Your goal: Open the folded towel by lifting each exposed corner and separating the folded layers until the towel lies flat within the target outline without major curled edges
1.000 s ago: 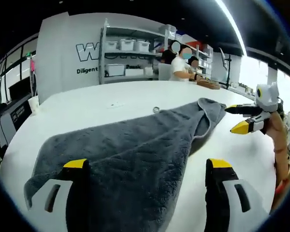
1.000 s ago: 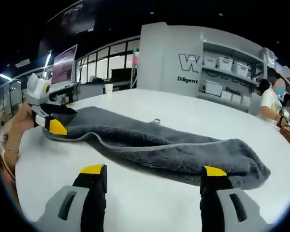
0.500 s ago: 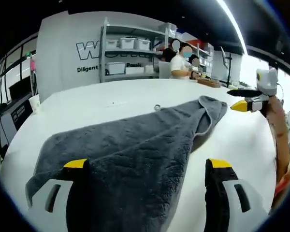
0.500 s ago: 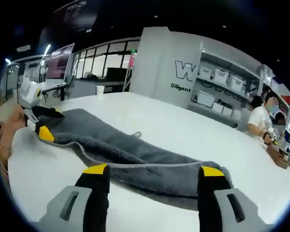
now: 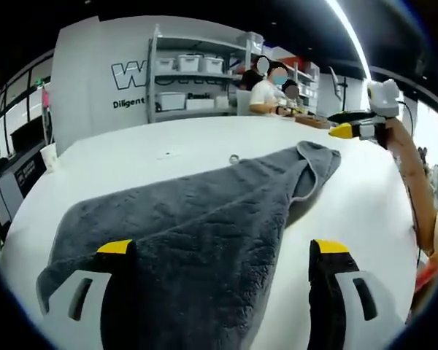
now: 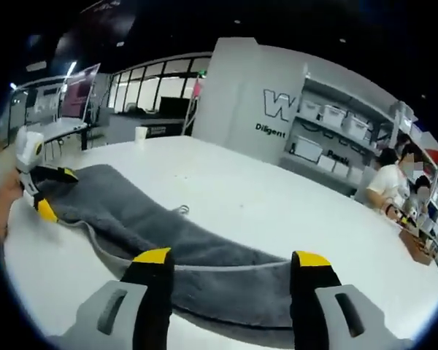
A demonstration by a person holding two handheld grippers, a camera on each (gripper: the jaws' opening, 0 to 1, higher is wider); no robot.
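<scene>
On the white table (image 5: 168, 149) the grey towel (image 5: 197, 219) lies folded lengthwise, its long axis running from my left gripper (image 5: 223, 251) away toward one o'clock. In the left gripper view the near end spreads between and under my parted jaws, which grasp nothing; the far end curls over at one o'clock with a pale hem showing. My right gripper (image 6: 230, 262) comes at the strip broadside: in its view the towel crosses from ten o'clock to four, the folded edge just ahead of its spread, empty jaws. I judge the right nearer the curled far corner, the left nearer the wide end. I cannot make out any target outline, and how many layers lie stacked is hidden. A small loop (image 5: 234, 158) sits on the far edge.
</scene>
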